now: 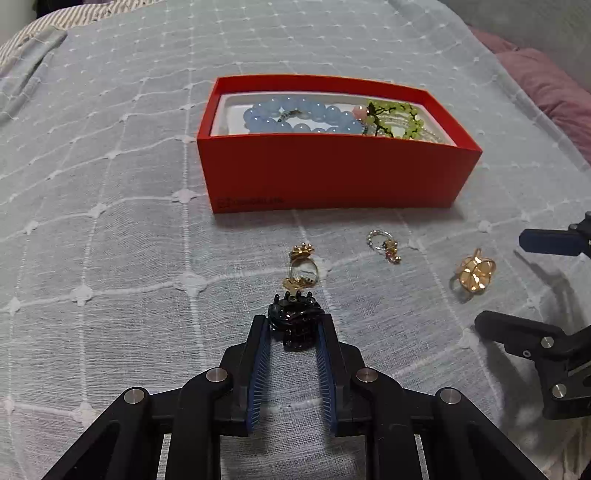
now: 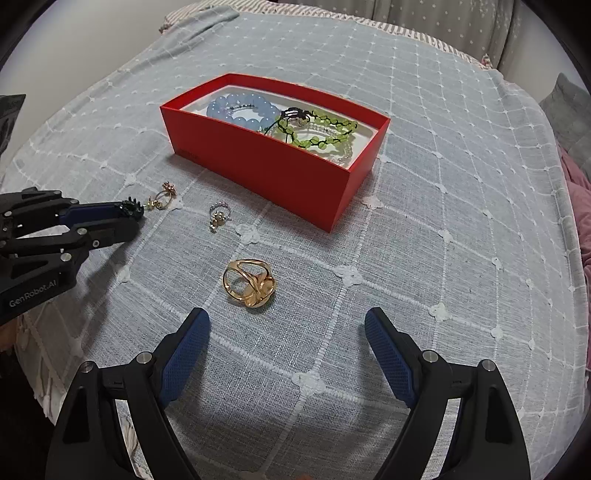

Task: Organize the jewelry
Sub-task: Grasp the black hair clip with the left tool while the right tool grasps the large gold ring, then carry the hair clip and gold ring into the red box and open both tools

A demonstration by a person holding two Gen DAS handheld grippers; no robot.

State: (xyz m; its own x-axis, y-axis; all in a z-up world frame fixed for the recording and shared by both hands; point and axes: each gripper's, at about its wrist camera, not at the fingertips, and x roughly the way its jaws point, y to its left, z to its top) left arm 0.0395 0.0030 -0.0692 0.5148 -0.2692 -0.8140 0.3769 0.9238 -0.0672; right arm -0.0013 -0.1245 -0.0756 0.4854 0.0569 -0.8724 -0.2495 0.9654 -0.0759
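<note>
A red box (image 1: pixel 332 173) (image 2: pixel 273 173) on the bed holds a blue bead bracelet (image 1: pixel 303 118) (image 2: pixel 240 109) and a green bead bracelet (image 1: pixel 399 118) (image 2: pixel 317 129). My left gripper (image 1: pixel 294 323) (image 2: pixel 135 216) is shut on a small black hair claw (image 1: pixel 293 319) (image 2: pixel 132 208), just above the cover. In front of it lies a gold flower ring (image 1: pixel 303 267) (image 2: pixel 162 197). A silver beaded ring (image 1: pixel 384 245) (image 2: pixel 218 216) lies to its right. A large gold ring (image 1: pixel 474 275) (image 2: pixel 249 282) lies just ahead of my open, empty right gripper (image 2: pixel 286 325) (image 1: pixel 517 280).
A grey-blue bedcover (image 1: pixel 110 221) (image 2: pixel 443 258) with a white grid pattern lies under everything. Pink bedding (image 1: pixel 546 85) (image 2: pixel 580 199) lies at the right edge. A striped pillow (image 1: pixel 48 26) lies at the far left.
</note>
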